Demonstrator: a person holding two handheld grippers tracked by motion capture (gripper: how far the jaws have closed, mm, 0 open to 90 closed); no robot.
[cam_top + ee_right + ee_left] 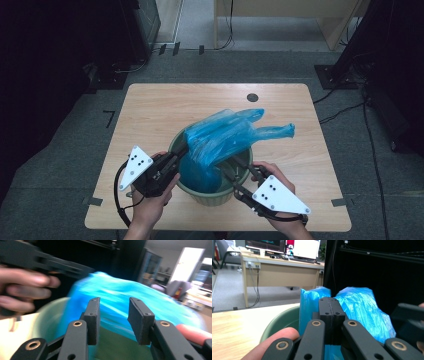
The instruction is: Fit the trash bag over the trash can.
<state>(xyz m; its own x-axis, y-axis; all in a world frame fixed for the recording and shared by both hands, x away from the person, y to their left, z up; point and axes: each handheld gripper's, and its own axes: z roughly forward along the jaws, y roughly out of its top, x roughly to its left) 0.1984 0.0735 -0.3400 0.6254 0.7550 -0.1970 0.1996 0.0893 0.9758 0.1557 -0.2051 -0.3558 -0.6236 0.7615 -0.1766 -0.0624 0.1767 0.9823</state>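
scene: wooden table [150, 115], green bin [212, 196] near its front edge, between the two hands
bag: blue plastic bag [225, 135] half in the bin, lower part hangs inside, upper part bunched above the rim, two handle ends stick out toward the right
left gripper [181, 151]: at the bin's left rim, fingers [325, 312] pressed flat together; in the left gripper view bag plastic rises just behind and beside them and shows below; a pinched fold between them cannot be told
right gripper [242, 169]: at the bin's right rim, fingers [93, 315] narrowly apart with a clear gap, bag seen through the gap beyond them, not pressed on it
right gripper view: blurred, bag and bin rim ahead, other hand and its gripper at upper left
hands: each wraps its gripper body at the table's front edge
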